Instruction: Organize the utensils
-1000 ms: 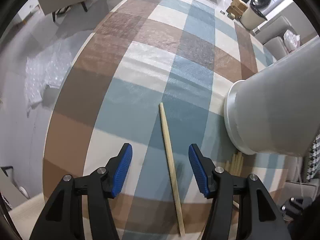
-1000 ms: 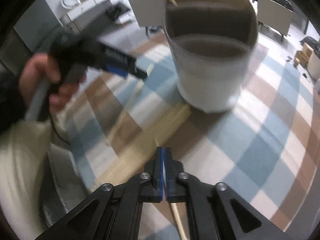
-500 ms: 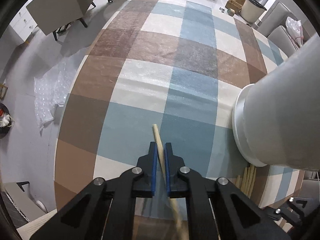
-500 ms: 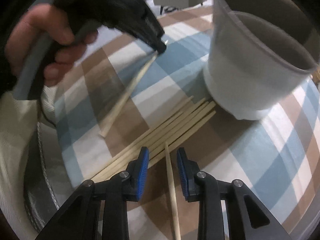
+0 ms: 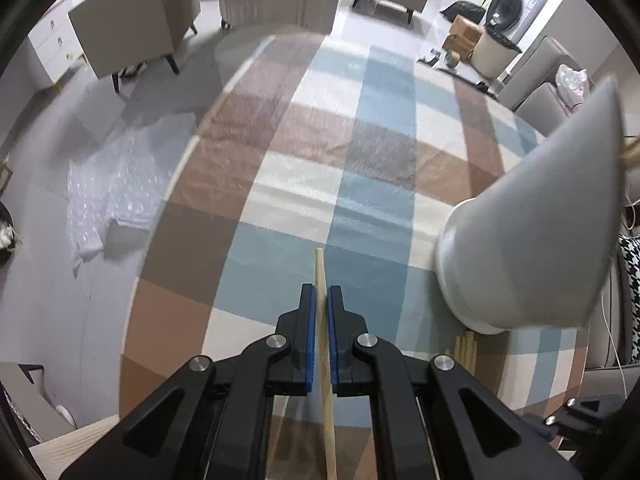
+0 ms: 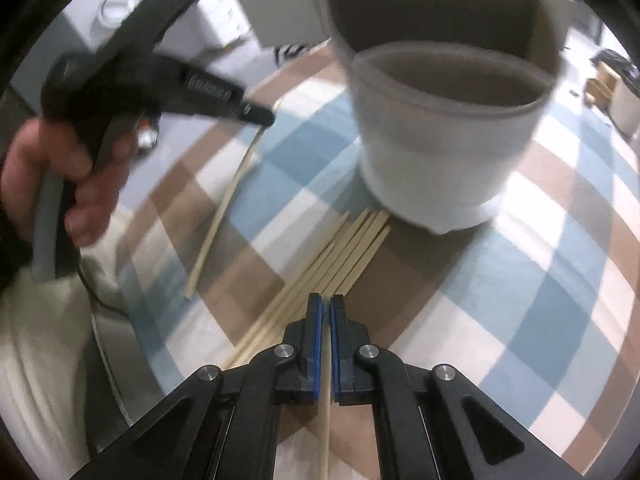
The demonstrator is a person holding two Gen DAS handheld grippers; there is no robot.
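Left gripper (image 5: 319, 304), apart a second ago, now clamps one chopstick (image 5: 320, 276), far end lifting off the checked cloth (image 5: 288, 184). Right gripper (image 6: 325, 312) reopened, then pinched a second stick (image 6: 325, 432). Both ready for the holder (image 6: 444, 152). Beyond: about six sticks bundled (image 6: 340, 256) at its foot.

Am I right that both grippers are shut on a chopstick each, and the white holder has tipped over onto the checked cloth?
Not quite. The white holder stands upright on the checked cloth, as the right wrist view shows. The rest holds: the left gripper and right gripper each clamp a chopstick.
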